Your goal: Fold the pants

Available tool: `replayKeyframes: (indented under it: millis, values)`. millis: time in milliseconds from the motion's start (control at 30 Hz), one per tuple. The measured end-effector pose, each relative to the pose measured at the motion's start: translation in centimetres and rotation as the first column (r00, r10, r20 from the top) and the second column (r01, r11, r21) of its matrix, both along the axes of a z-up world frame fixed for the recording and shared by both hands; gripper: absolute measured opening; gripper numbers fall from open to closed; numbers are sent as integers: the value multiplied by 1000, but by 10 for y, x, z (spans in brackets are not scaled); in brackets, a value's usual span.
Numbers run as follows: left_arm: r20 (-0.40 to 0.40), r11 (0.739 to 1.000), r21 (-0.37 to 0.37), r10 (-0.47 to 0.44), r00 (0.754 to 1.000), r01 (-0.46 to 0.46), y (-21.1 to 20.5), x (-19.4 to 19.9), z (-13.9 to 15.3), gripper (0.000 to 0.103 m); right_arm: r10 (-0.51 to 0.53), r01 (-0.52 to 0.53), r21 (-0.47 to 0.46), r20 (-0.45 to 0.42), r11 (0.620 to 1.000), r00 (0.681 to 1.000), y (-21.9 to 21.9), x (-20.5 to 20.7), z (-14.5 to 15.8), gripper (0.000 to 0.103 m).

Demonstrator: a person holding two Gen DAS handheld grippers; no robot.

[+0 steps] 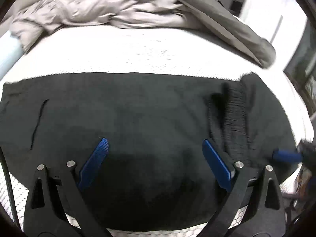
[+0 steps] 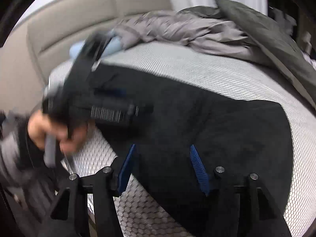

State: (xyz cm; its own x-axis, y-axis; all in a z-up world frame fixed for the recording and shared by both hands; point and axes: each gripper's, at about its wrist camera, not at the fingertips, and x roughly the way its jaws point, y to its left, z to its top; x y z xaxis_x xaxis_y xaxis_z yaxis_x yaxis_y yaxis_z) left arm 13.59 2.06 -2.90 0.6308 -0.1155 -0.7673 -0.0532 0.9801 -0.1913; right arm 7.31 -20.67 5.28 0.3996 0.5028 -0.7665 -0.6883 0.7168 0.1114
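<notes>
Beneath the left gripper (image 1: 155, 164), jaws wide and empty, lie the pants (image 1: 138, 108); the right gripper (image 2: 162, 169), half-spread, holds nothing. Pinch both layers squarely at the edge before lifting.

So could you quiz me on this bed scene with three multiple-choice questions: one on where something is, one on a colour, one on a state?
1. Where do the black pants lie?
A. on the mattress
B. on the floor
C. on a chair

2. What colour are the pads?
A. red
B. blue
C. yellow

3. How is the left hand-held gripper?
A. clamped on a sock
B. open above the pants
C. holding a hanger

Answers: A, white mattress shows all round the pants; B, both pads are blue; B, its fingers are spread with nothing gripped.
</notes>
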Motion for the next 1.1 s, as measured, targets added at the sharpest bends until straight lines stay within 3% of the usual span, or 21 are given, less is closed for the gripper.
replayKeyframes:
  millis: [133, 200, 267, 333, 400, 467, 633, 667, 700, 733, 833, 967, 1100]
  values:
    - [13, 986, -159, -54, 998, 55, 17, -3, 5, 88, -49, 49, 62, 11, 997, 999, -42, -11, 11, 68]
    - [17, 957, -261, -129, 992, 129, 17, -5, 6, 81, -141, 138, 106, 21, 985, 990, -72, -4, 20, 70]
    - [9, 909, -344, -246, 969, 234, 0, -3, 2, 74, -231, 230, 98, 7, 968, 973, -100, 6, 19, 70]
    - [-41, 874, -365, -359, 932, 321, -24, 5, -10, 66, -306, 305, 89, 3, 948, 952, -123, 10, 14, 70]
    - [-98, 867, -353, -409, 907, 352, -43, 9, -24, 65, -350, 353, 97, -49, 931, 935, -146, 16, -2, 70]
    - [-95, 875, -324, -407, 909, 358, -51, 11, -28, 66, -366, 373, 82, -88, 924, 926, -158, 26, -22, 70]
    - [-92, 826, -480, -383, 919, 296, -49, 33, -36, 70, -378, 391, 72, -143, 918, 915, -176, 27, -49, 70]
    - [-93, 823, -495, -369, 925, 279, -51, 35, -38, 67, -377, 388, 71, -138, 919, 916, -179, 25, -48, 70]
    - [-102, 828, -502, -344, 933, 251, -49, 39, -38, 49, -376, 387, 71, -132, 920, 917, -180, 26, -49, 70]
    - [-110, 837, -503, -310, 944, 216, -46, 41, -38, 24, -378, 389, 69, -131, 919, 916, -179, 28, -50, 70]
    - [-93, 843, -508, -261, 961, 179, -42, 45, -34, 14, -385, 396, 72, -130, 915, 914, -180, 27, -50, 70]
    - [-27, 873, -446, -236, 972, 199, -42, 32, -12, 9, -389, 401, 79, -131, 913, 912, -169, 39, -47, 70]
    - [64, 894, -410, -169, 984, 180, -7, 11, 19, 8, -378, 395, 118, -146, 911, 914, -154, 45, -35, 70]
